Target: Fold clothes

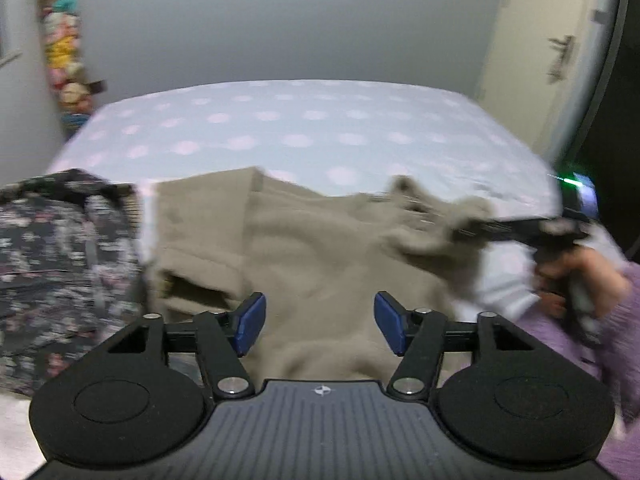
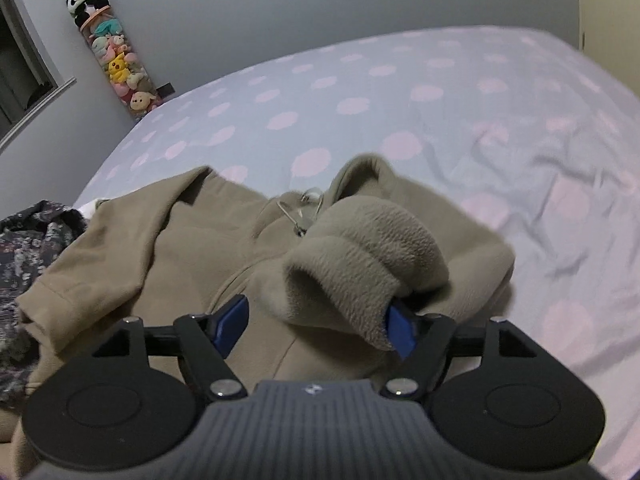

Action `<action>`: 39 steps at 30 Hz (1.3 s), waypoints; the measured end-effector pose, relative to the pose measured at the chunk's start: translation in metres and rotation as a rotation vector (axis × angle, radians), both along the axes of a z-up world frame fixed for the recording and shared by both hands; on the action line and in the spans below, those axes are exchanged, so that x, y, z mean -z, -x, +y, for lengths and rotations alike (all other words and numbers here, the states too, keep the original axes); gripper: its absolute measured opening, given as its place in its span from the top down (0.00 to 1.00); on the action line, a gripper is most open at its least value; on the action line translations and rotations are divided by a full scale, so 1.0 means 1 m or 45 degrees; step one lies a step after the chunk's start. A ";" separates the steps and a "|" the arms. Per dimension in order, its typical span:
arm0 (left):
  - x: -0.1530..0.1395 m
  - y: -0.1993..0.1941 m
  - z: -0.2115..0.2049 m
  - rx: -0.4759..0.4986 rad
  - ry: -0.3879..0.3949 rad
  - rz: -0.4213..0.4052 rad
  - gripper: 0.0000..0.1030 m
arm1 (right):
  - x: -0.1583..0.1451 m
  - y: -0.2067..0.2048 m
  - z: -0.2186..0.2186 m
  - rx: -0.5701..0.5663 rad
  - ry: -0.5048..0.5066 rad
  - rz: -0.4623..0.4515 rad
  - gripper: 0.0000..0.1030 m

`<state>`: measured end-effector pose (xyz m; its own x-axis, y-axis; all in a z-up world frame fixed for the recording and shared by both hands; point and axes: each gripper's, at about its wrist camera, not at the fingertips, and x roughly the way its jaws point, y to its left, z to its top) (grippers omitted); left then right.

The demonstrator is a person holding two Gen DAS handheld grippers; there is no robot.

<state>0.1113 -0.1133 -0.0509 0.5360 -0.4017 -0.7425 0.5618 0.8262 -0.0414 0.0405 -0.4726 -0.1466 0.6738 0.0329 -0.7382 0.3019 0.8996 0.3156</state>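
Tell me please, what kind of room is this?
Most likely a bedroom, perhaps a child's. A bed with a pink-dotted sheet fills the view, a tall column of plush toys stands in the corner, and a beige fleece jacket lies on the bed for folding.

bed (image 2: 400,92), dotted sheet | beige hoodie (image 2: 192,248); floral garment (image 1: 60,264), possibly folded

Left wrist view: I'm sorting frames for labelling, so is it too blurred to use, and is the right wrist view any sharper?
Left wrist view: motion blur smears the beige hoodie, floral garment and right gripper; only the left gripper is crisp. Right wrist view: much sharper, the hoodie's fleece and zipper pull read clearly. Both: dim, flat light and fisheye bending of the bed.
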 end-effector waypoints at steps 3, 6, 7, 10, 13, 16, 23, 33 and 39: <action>0.012 -0.024 0.001 -0.063 -0.087 -0.031 0.38 | 0.009 -0.001 0.006 0.005 -0.034 0.060 0.22; 0.028 -0.042 -0.009 -0.041 -0.187 -0.068 0.38 | 0.020 -0.006 0.012 0.019 -0.040 0.135 0.22; 0.034 -0.047 -0.014 -0.017 -0.214 -0.078 0.37 | 0.023 -0.008 0.012 0.023 -0.031 0.134 0.21; 0.057 -0.063 -0.031 0.066 -0.288 -0.079 0.37 | 0.035 -0.017 0.011 0.028 -0.074 0.214 0.19; 0.077 -0.083 -0.046 0.112 -0.328 -0.060 0.37 | 0.049 -0.026 0.011 -0.015 -0.151 0.316 0.14; 0.095 -0.107 -0.062 0.152 -0.361 -0.044 0.37 | 0.062 -0.033 0.009 -0.028 -0.207 0.397 0.14; 0.144 -0.162 -0.089 0.098 -0.494 0.037 0.37 | 0.092 -0.049 0.002 0.095 -0.196 0.478 0.10; 0.201 -0.197 -0.078 -0.070 -0.655 0.202 0.82 | 0.109 -0.054 -0.008 0.220 -0.207 0.396 0.25; 0.162 -0.200 -0.050 -0.174 -0.529 0.140 0.96 | 0.093 -0.041 -0.012 0.229 -0.207 0.253 0.54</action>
<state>0.3117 -0.1631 -0.2131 0.4721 0.0118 -0.8815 0.4570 0.8518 0.2561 0.0814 -0.4848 -0.2393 0.5225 0.0548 -0.8508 0.5215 0.7689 0.3699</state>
